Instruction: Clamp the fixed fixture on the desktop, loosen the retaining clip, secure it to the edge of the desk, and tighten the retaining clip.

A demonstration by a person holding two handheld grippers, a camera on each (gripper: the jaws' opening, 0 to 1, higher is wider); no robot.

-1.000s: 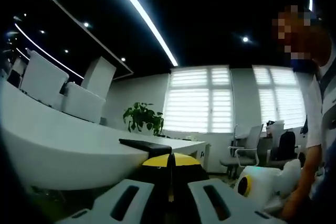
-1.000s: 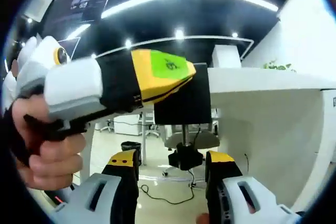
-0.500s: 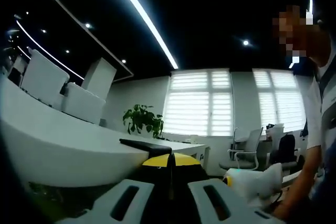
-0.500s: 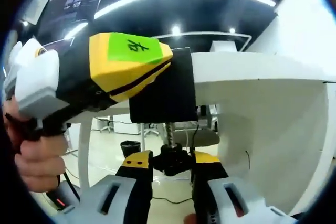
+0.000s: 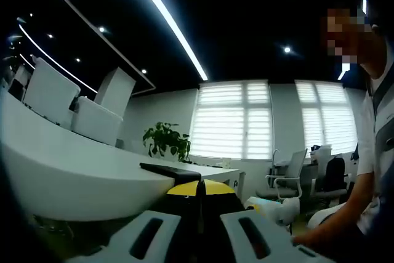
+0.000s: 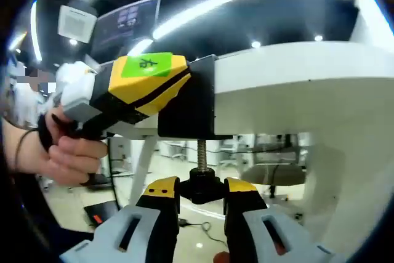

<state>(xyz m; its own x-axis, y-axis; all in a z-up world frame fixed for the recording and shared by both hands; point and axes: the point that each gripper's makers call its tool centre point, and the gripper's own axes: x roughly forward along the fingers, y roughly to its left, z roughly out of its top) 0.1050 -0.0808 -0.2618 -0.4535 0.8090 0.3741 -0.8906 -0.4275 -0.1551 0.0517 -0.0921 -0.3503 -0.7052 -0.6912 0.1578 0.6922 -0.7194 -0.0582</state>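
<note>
Two grippers are counted: the left gripper [image 6: 138, 84] and the right gripper [image 6: 201, 198]. One black fixture [image 6: 188, 106] with one screw knob [image 6: 201, 184] is seen on one white desk [image 6: 295, 84]. One potted plant [image 5: 165, 140] and two office chairs [image 5: 284, 177] are counted.

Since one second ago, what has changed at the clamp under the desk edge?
The right gripper came up to the black screw knob and its fingers closed on it. The left gripper stays shut on the clamp body at the white desk.
</note>
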